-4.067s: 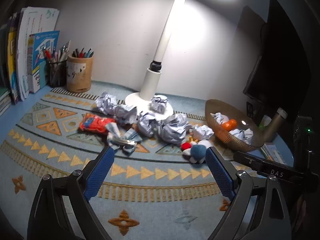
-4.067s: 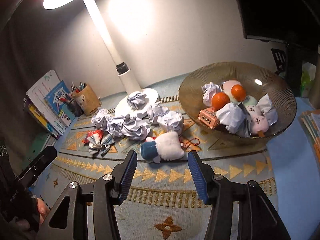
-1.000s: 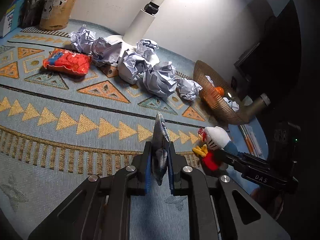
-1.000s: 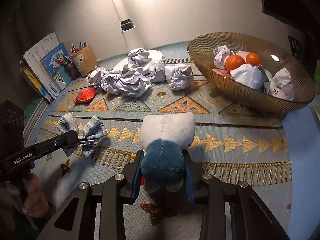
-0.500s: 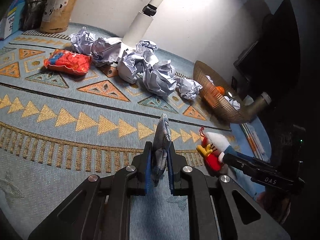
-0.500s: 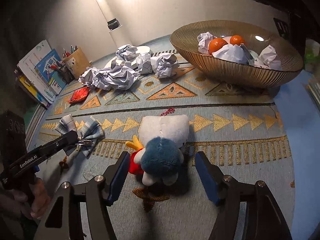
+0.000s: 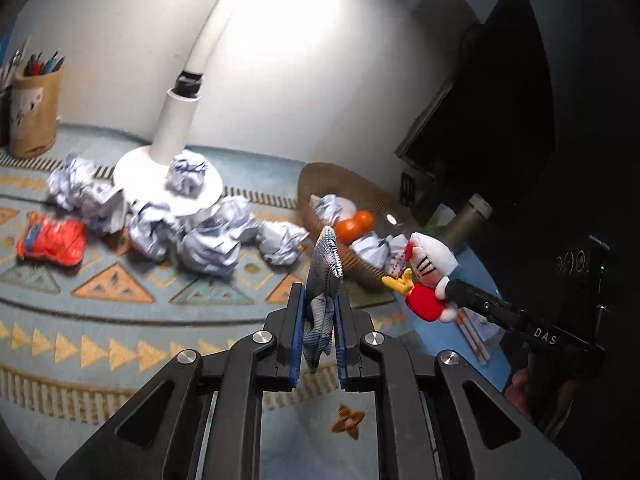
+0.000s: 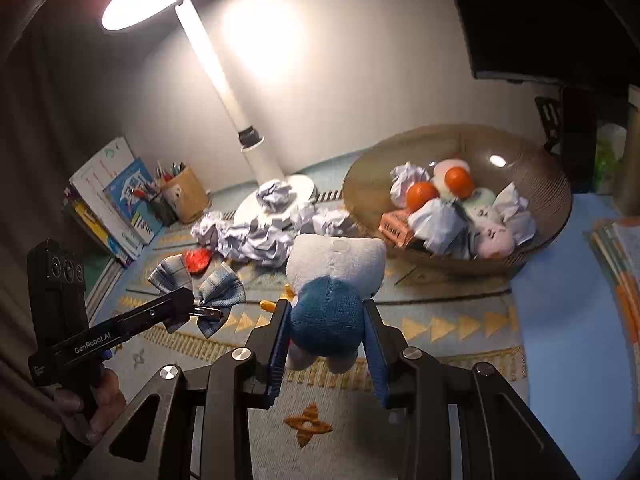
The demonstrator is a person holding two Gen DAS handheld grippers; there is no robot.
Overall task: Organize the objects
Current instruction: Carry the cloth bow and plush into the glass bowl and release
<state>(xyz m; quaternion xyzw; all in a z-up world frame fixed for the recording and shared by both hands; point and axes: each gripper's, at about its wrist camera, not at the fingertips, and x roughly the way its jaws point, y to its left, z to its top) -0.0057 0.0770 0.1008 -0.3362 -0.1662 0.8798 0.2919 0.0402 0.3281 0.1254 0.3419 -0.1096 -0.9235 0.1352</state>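
My left gripper is shut on a blue plaid bow hair clip and holds it above the mat; the clip also shows in the right wrist view. My right gripper is shut on a white and blue plush toy and holds it in the air; the toy also shows in the left wrist view. A brown ribbed bowl with oranges, paper balls and small toys stands ahead to the right. It also shows in the left wrist view.
Several crumpled paper balls lie around the white lamp base. A red snack packet lies at the left. A pen cup and books stand at the back left. A dark monitor is at the right.
Both grippers have risen off the mat with their loads. The right gripper, open around the plush half a second ago, has shut on it and lifted it.
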